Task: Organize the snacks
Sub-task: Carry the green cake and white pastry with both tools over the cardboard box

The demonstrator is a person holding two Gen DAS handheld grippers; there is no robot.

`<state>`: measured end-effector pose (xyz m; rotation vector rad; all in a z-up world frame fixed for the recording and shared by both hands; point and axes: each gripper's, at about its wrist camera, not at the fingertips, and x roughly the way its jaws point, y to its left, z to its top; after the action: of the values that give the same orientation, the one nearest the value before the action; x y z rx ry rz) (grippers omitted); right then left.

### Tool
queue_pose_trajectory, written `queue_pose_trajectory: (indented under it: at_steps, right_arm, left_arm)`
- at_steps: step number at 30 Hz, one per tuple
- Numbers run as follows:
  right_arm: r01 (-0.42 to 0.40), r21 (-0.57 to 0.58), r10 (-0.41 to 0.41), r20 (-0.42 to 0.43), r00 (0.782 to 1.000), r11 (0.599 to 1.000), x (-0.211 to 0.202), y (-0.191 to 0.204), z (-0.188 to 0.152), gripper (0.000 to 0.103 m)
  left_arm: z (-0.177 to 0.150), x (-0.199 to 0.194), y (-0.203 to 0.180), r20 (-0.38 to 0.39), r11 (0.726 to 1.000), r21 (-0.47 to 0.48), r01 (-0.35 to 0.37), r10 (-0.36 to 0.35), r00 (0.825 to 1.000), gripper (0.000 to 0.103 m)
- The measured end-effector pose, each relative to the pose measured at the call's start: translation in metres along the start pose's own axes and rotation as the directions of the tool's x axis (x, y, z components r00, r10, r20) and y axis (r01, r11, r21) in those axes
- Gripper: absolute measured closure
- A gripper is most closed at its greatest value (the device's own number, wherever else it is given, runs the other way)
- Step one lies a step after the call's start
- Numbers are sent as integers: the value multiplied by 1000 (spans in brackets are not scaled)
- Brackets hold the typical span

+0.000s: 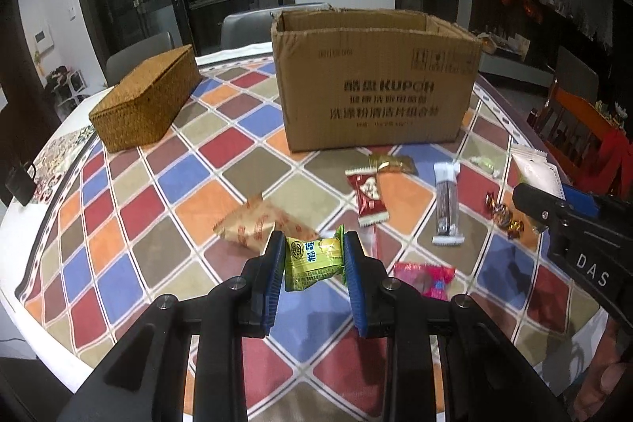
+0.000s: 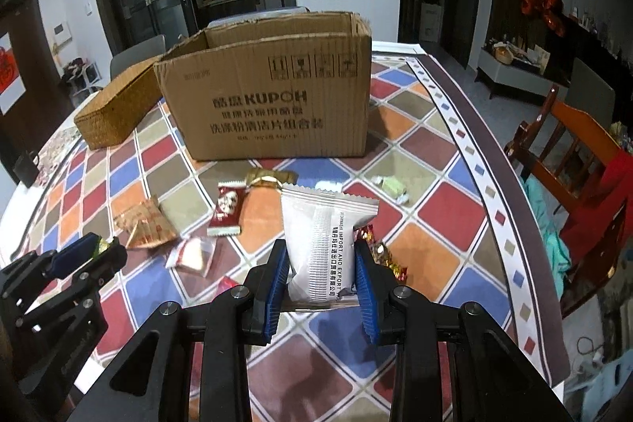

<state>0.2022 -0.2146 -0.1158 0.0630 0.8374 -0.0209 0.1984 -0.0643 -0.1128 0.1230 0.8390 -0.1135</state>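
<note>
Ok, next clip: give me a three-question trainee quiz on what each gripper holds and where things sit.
1. True or false: the left gripper holds a green snack packet.
2. What does the right gripper hold? A) red packet B) white packet C) nothing
3. Fill in: the woven basket sits to the ___ of the cardboard box in both views.

Key: 1 true; 2 B; 3 left.

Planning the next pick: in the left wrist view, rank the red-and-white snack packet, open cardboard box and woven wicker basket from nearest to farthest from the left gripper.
1. Red-and-white snack packet, just ahead of the left gripper, slightly right.
2. Open cardboard box, behind it.
3. Woven wicker basket, far left; close to the box's range.
</note>
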Motion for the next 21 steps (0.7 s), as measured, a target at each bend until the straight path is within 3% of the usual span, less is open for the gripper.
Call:
queue_pose_trajectory:
  at_steps: [21]
  right_arm:
    - [-14, -5, 15, 95, 995, 1000, -20, 2, 47, 69]
  left_arm:
    - [49, -20, 3, 85, 1000, 17, 2, -4, 996, 73]
